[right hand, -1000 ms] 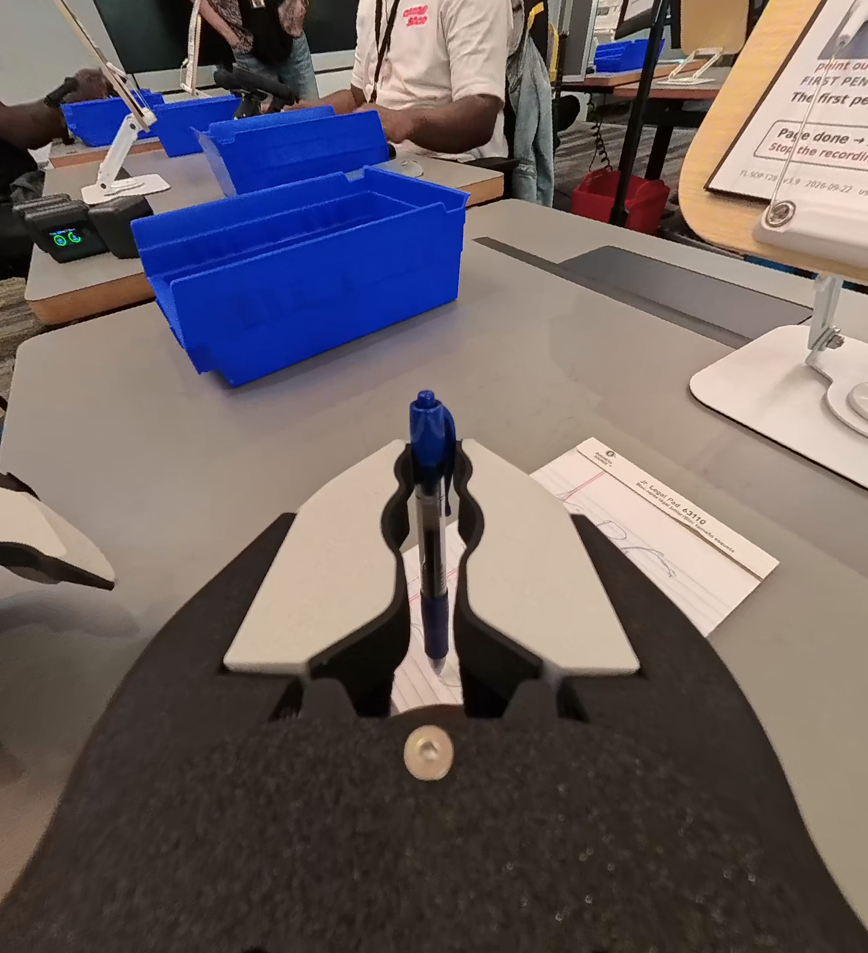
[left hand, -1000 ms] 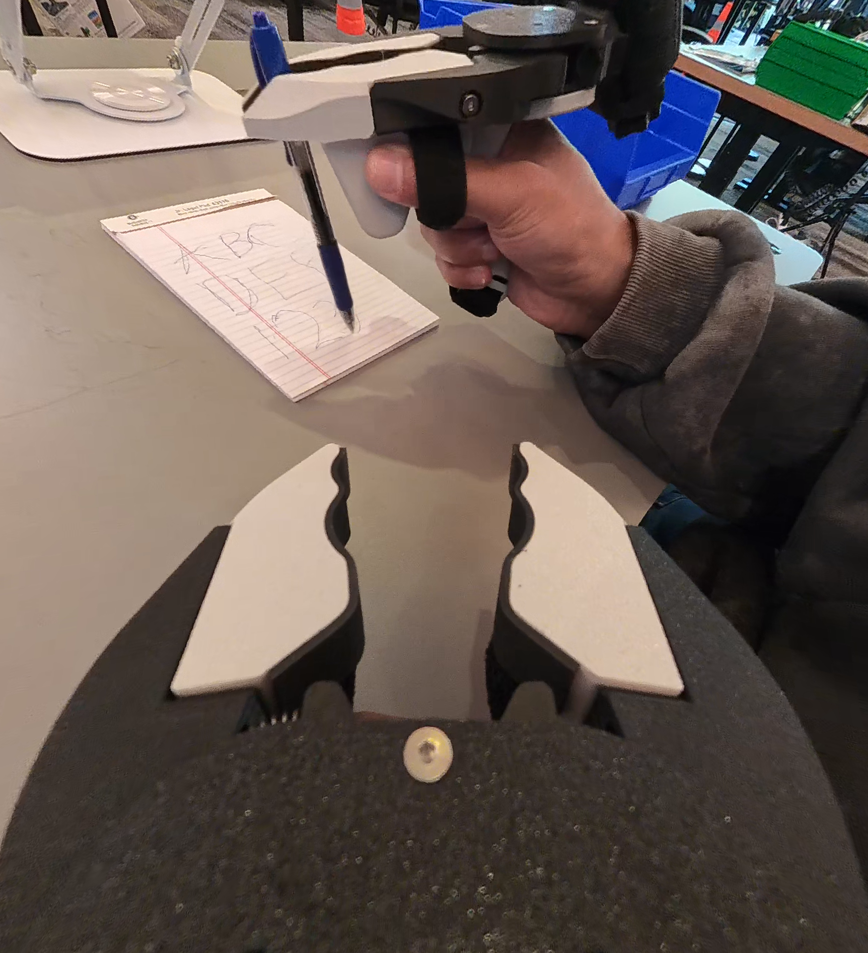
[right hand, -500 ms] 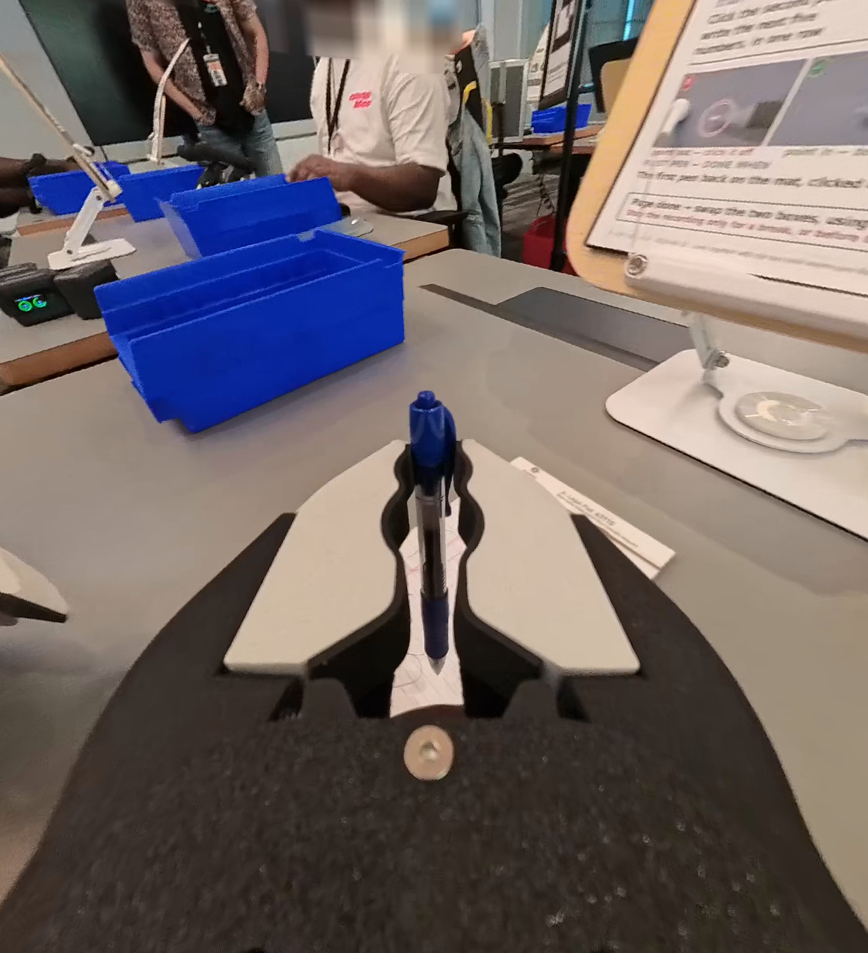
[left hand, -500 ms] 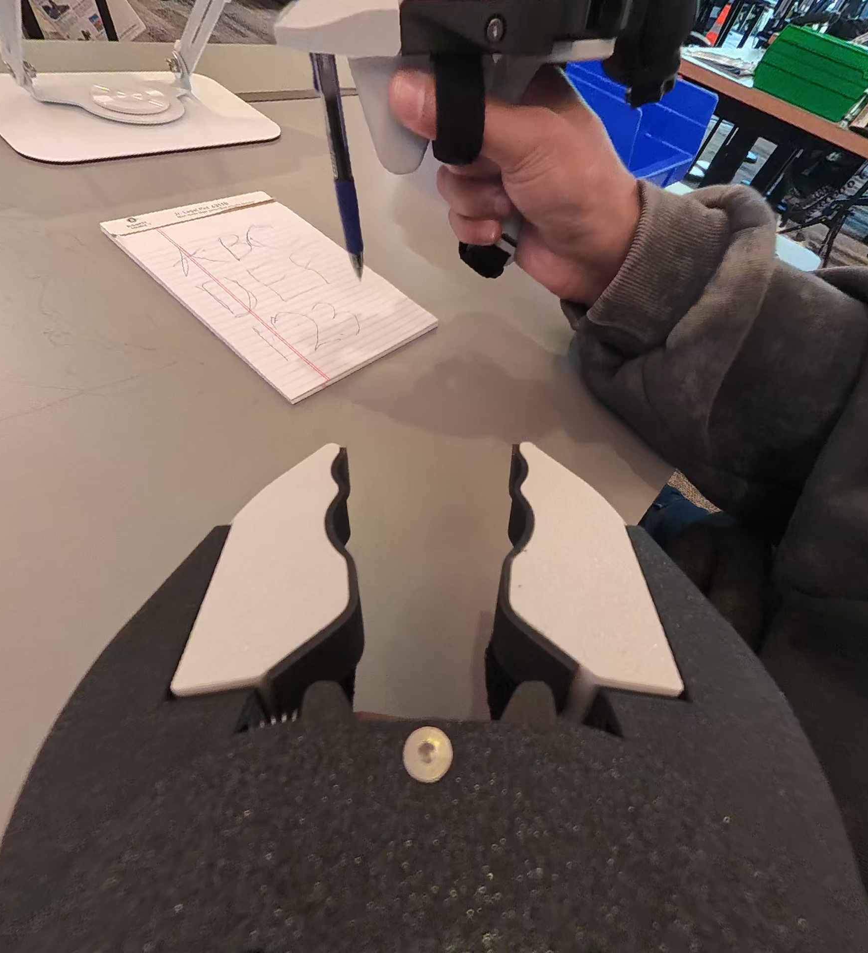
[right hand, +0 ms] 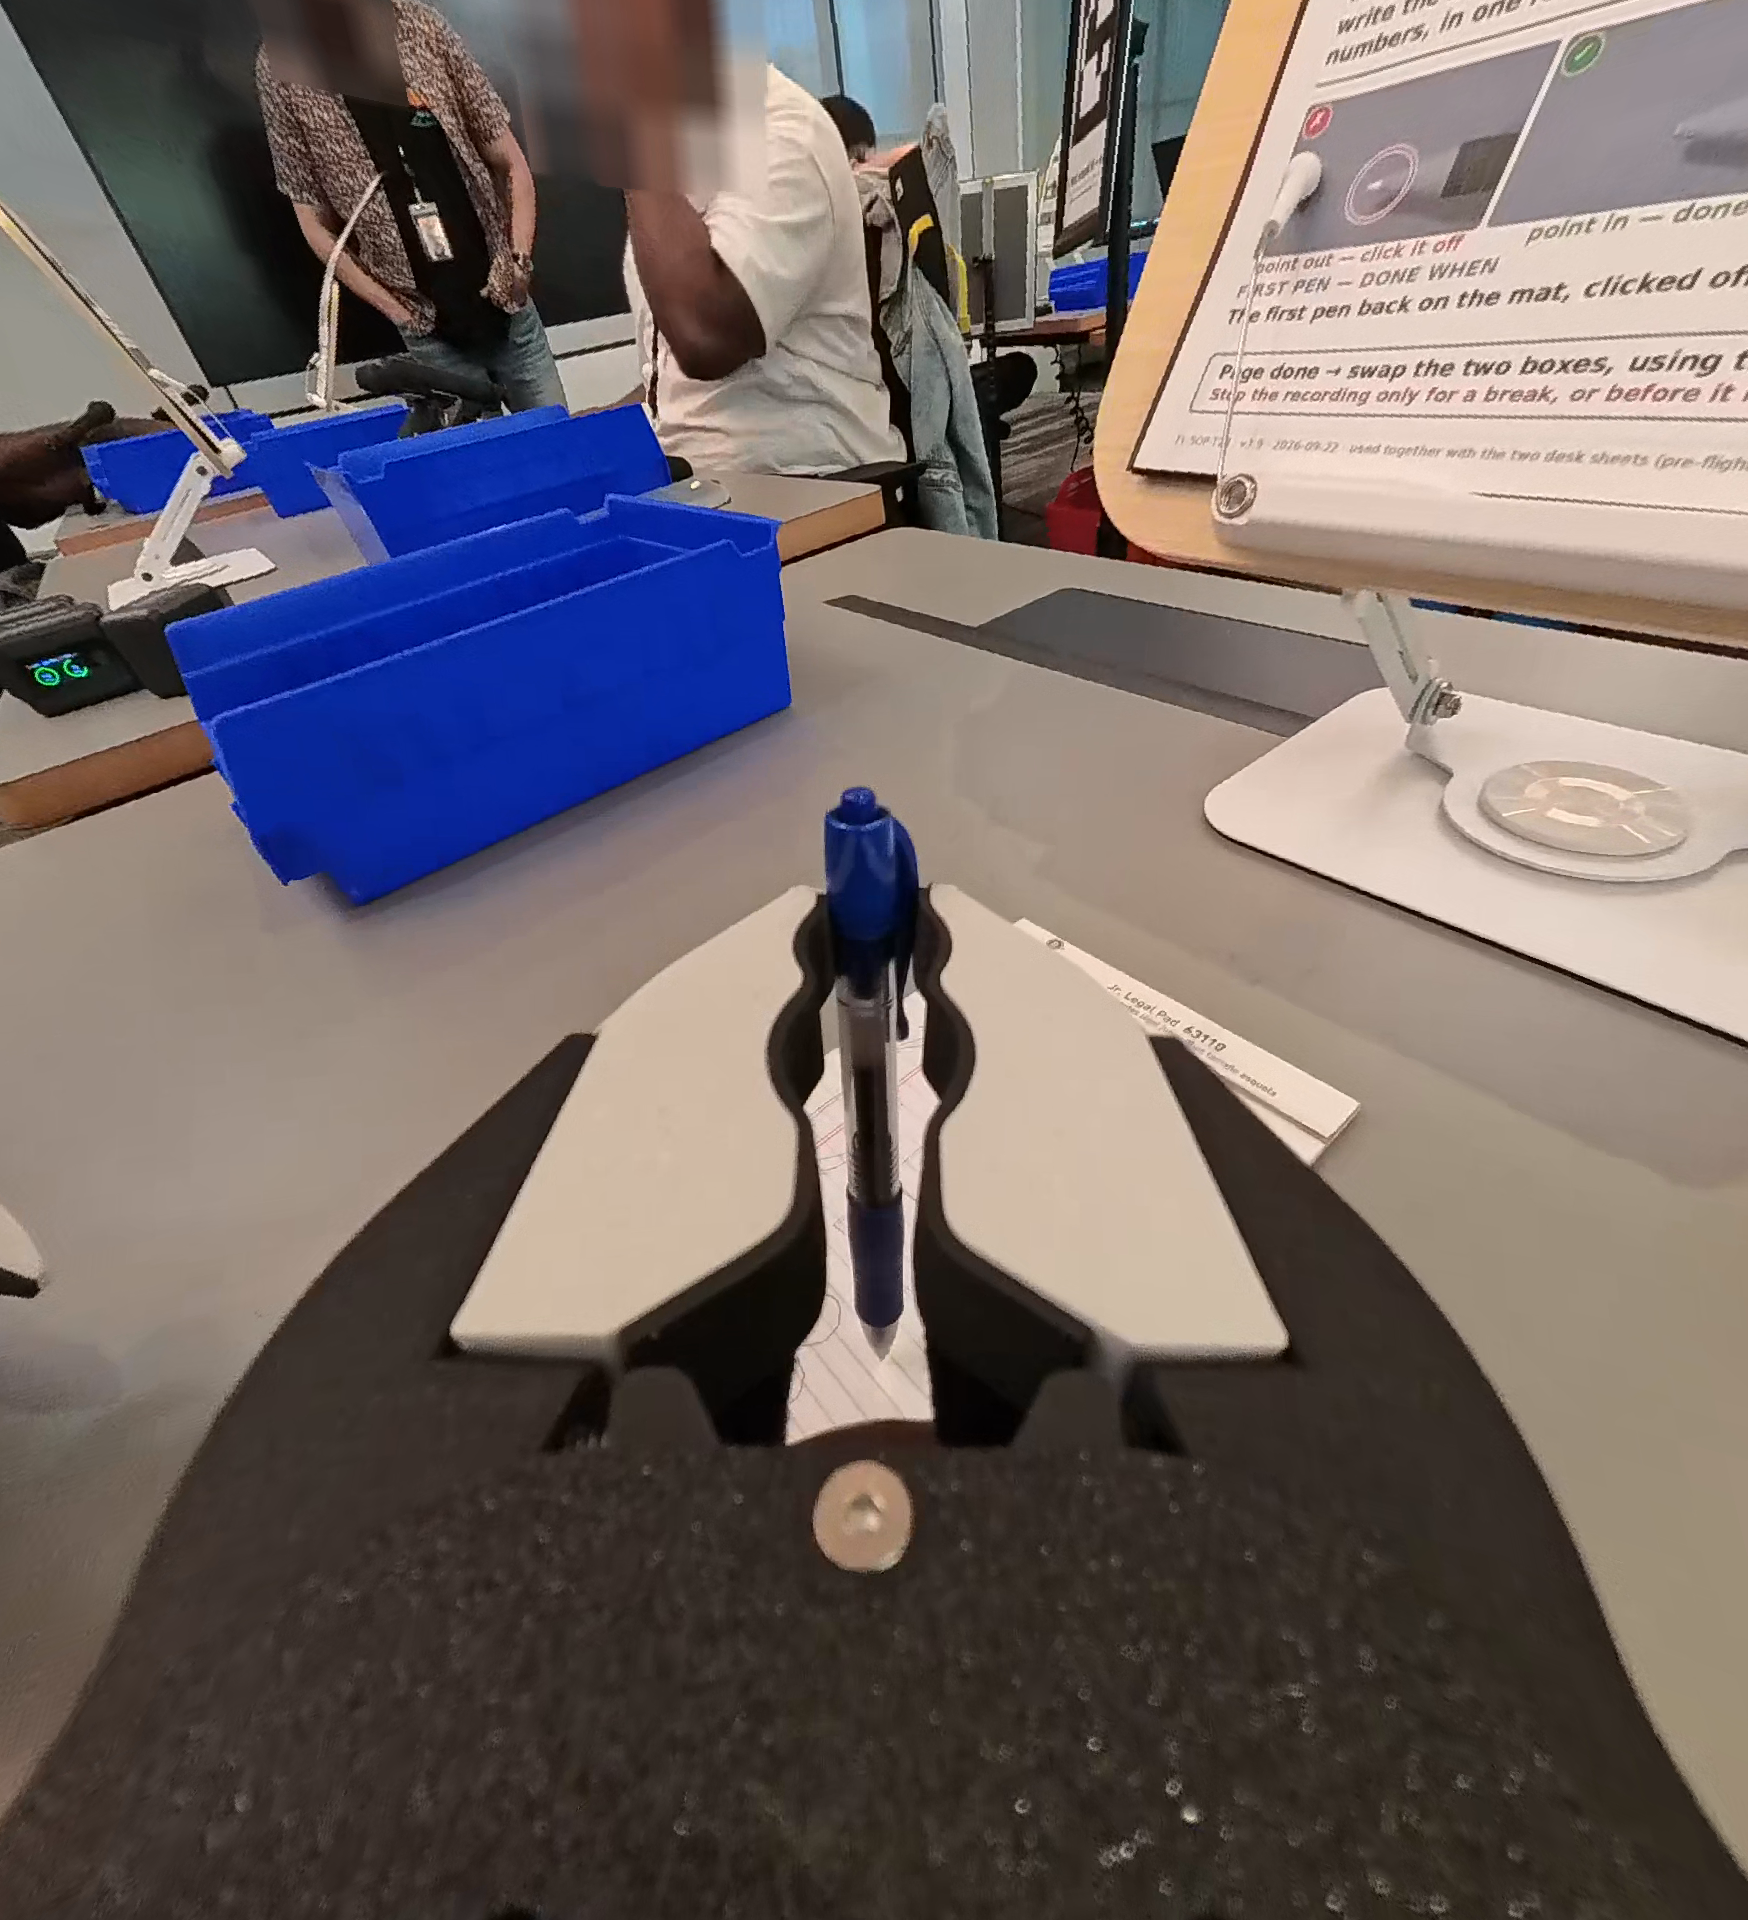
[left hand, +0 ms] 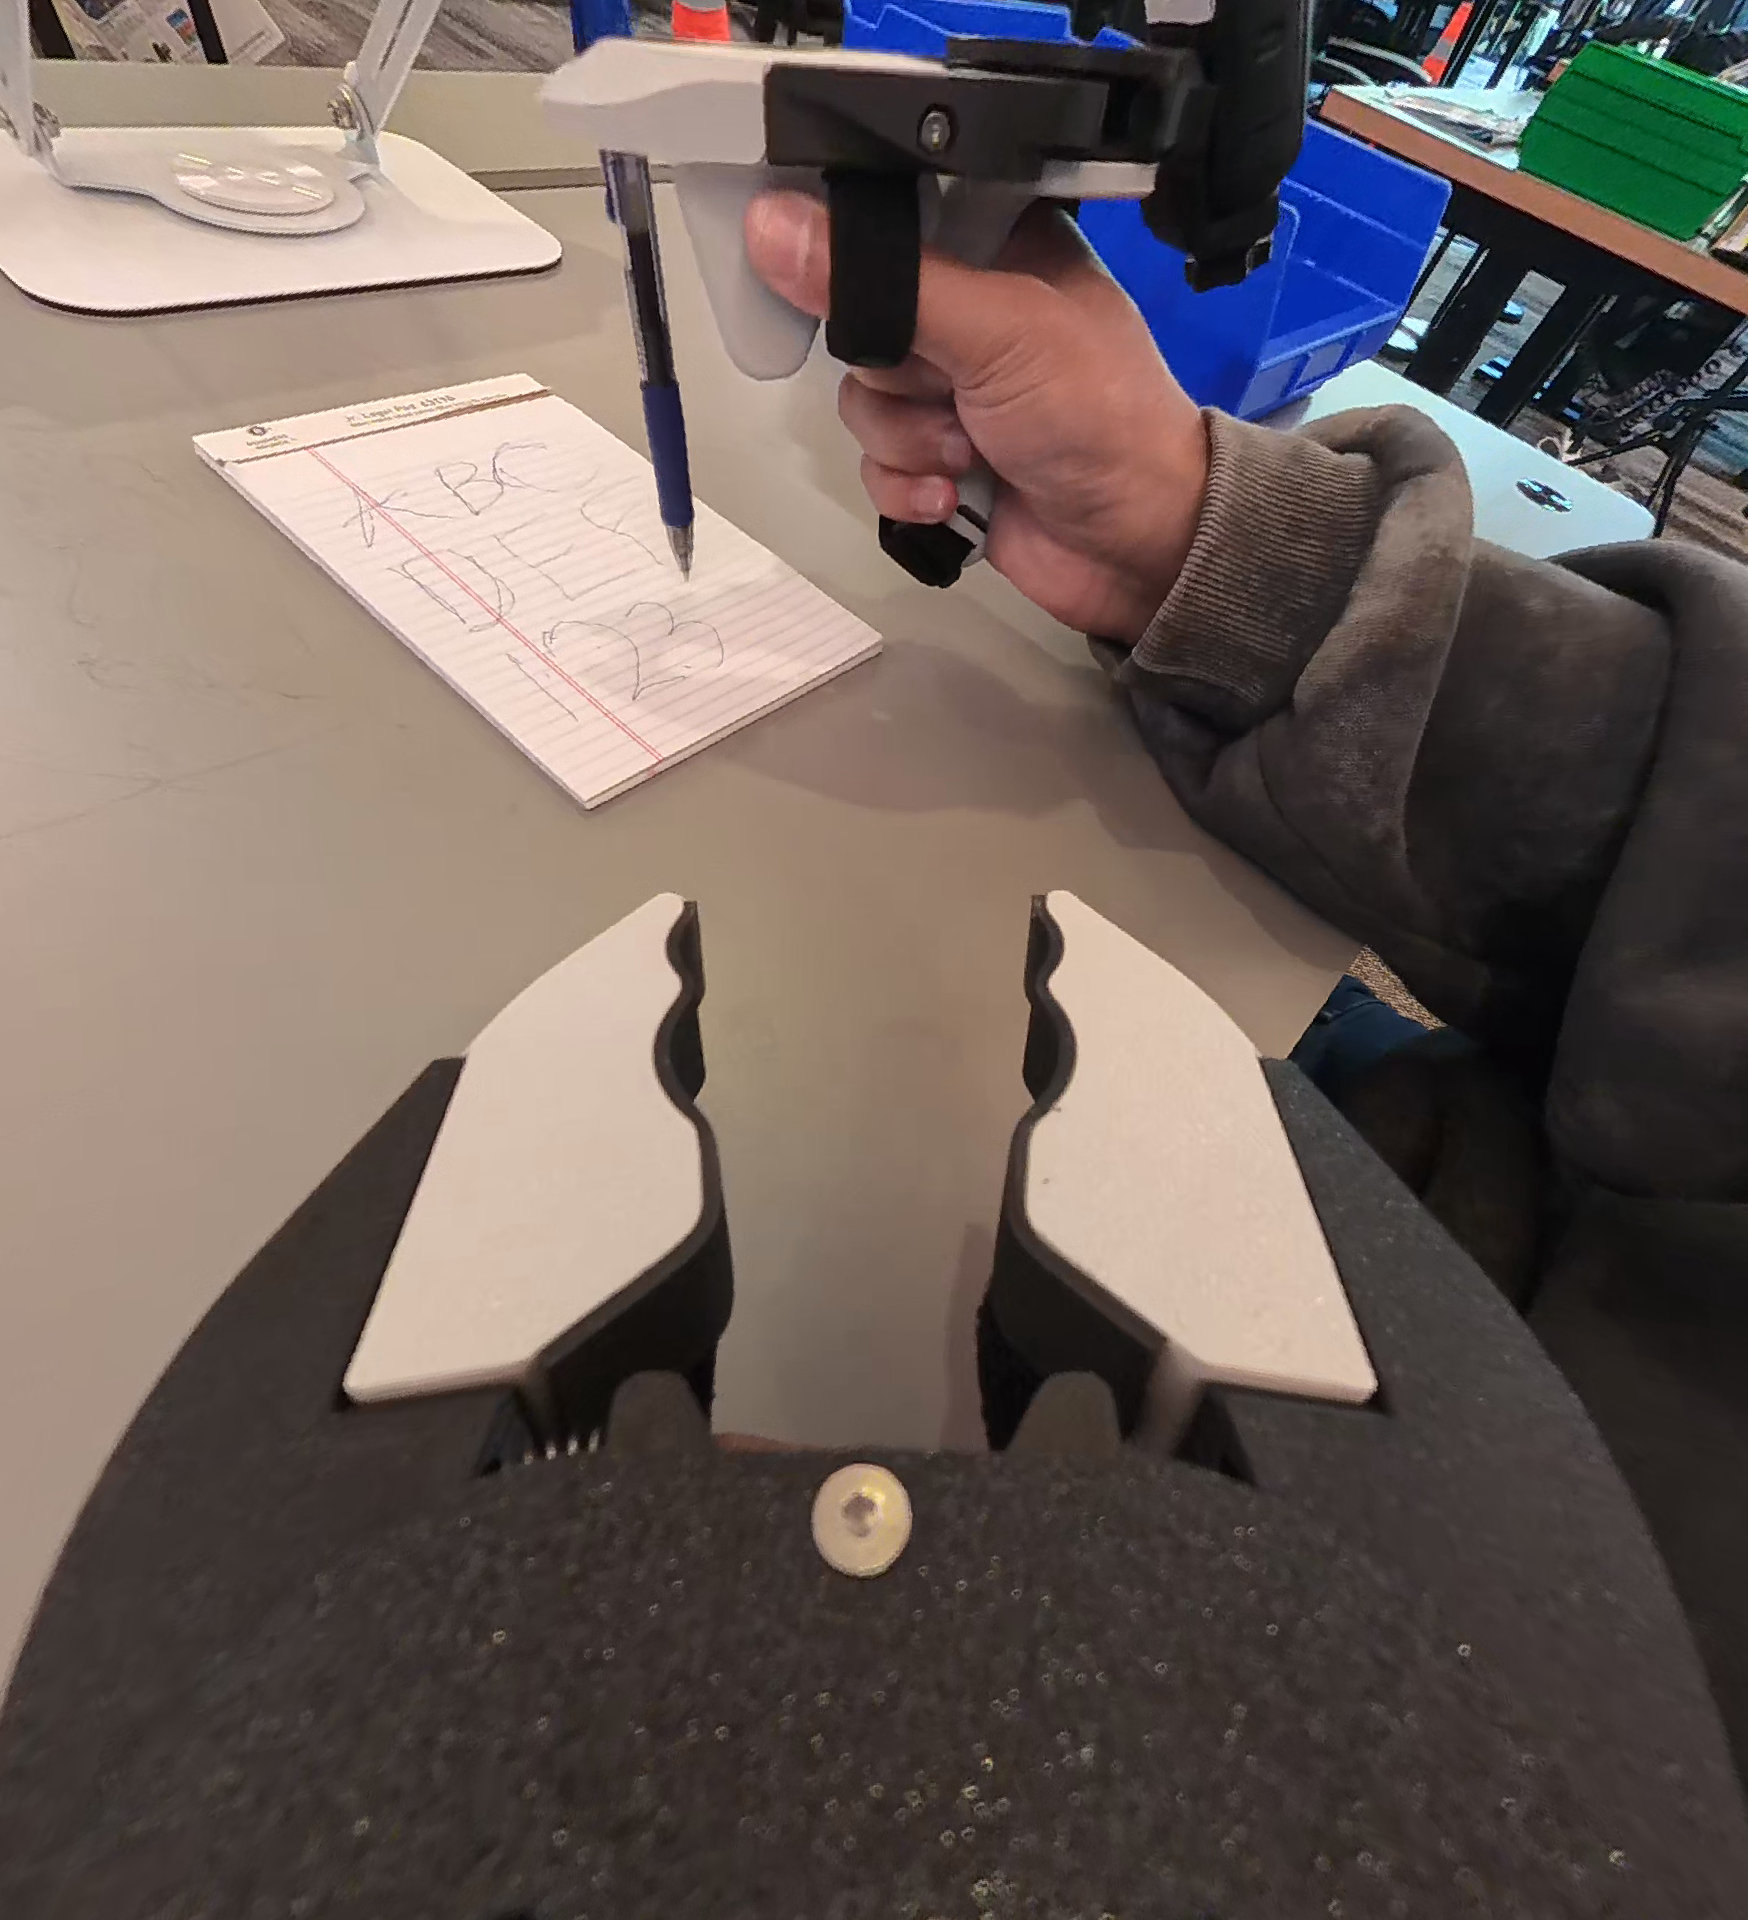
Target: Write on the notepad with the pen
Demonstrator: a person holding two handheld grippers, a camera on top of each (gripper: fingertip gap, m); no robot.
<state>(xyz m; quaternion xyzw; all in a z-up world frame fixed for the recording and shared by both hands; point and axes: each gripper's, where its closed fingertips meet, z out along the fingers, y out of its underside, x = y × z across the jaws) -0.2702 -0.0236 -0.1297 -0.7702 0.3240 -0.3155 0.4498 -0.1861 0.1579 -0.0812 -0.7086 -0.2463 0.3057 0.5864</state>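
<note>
Fingers of the right gripper (right hand: 870, 1049) are closed on the pen (right hand: 870, 1091), clamping its clear barrel in the scalloped recess between the pads, with the blue clicker cap standing above the finger tops and the blue rubber grip and metal tip hanging below. Seen from the left wrist view, the pen (left hand: 654, 343) has its long axis near vertical, tip down and cap up, and the tip hovers over the right part of the notepad (left hand: 537, 582), close to the sheet; whether it touches cannot be told. By judgement the pen is light, rigid and smooth on the barrel, so it may slip or pivot under writing pressure; the hold on the upper barrel leaves a long lever below, and a grasp nearer the rubber sleeve would likely steady the tip. The notepad lies flat on the grey table (left hand: 122, 935), unrestrained, thin and light, hence liable to slide under a dragging stroke; three rows of handwriting already cover its lined page. The left gripper (left hand: 865, 1122) rests low over bare table nearer the camera, fingers spread wide and holding nothing, well apart from the pad. A blue bin (right hand: 475, 686) and a white stand base (left hand: 226, 218) sit beyond.
</note>
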